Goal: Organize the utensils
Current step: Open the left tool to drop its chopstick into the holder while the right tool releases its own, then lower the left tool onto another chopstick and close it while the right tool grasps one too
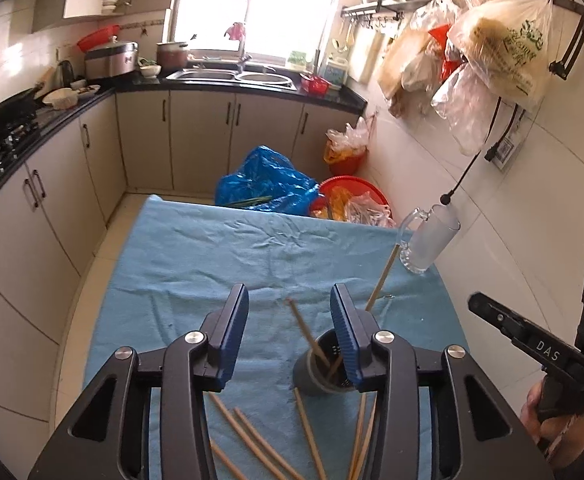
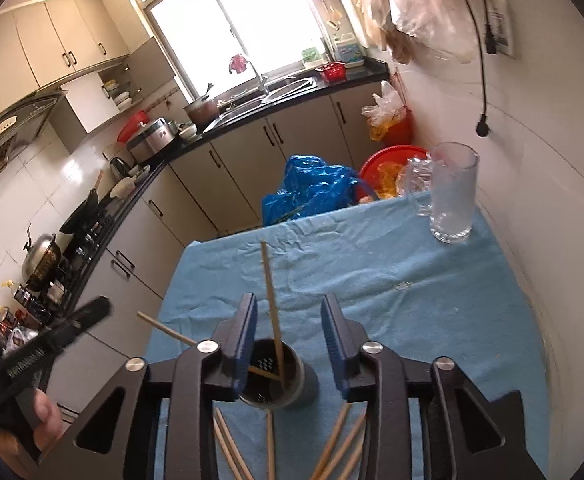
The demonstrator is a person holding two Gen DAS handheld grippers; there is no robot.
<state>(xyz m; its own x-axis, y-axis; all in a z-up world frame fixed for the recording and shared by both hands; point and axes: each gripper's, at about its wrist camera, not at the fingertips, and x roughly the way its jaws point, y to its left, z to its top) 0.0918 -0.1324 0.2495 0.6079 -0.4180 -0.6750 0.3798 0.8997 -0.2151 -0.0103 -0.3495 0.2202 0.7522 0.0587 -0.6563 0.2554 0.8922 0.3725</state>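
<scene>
A dark grey round holder stands on the blue cloth near its front edge. Two wooden chopsticks lean in it; one rises between my right gripper's jaws without touching the pads. Several loose chopsticks lie on the cloth in front of the holder. My left gripper is open, just left of and above the holder, with nothing held. My right gripper is open over the holder's mouth.
A clear glass mug stands at the cloth's far right corner by the tiled wall. Beyond the far edge sit a blue plastic bag and a red basin. Cabinets run along the left. A hand grips the left tool.
</scene>
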